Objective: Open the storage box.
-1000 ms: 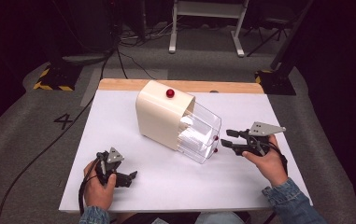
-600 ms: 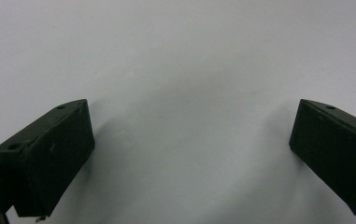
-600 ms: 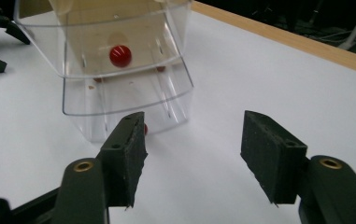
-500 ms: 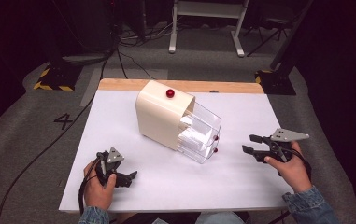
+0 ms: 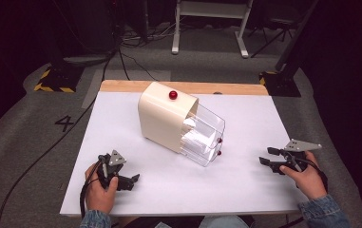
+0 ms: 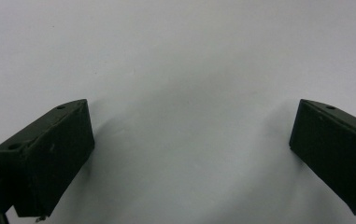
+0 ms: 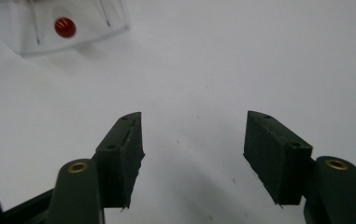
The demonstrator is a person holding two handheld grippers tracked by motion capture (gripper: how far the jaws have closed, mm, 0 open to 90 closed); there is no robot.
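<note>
Holding the right gripper point(image 5: 265, 157) near four o'clock on the white table point(image 5: 245, 190), jaws spread and empty, aimed roughly toward nine o'clock at the clear drawer point(image 5: 203, 138) of the cream box point(image 5: 162, 121), well apart from it. Resting the left gripper point(image 5: 132, 181) at seven o'clock, likewise released, with nothing but bare white surface between its jaws. Finding the box at the table's centre, set askew, drawer end toward five o'clock, something white inside, a small red knob point(image 7: 65, 27) on the front. Risking, probably, a miss on so small a knob: slipping off the round plastic, or pinching the drawer's rim instead. Risking also a skid of the whole box toward eleven o'clock under any push, with no left gripper there to brace it. Noting a second red button point(image 5: 173, 95) on the box's top, a wooden strip point(image 5: 235, 88) along the twelve o'clock edge, cables point(image 5: 131, 61) on the floor beyond. Seeing nothing between right gripper and drawer front.
</note>
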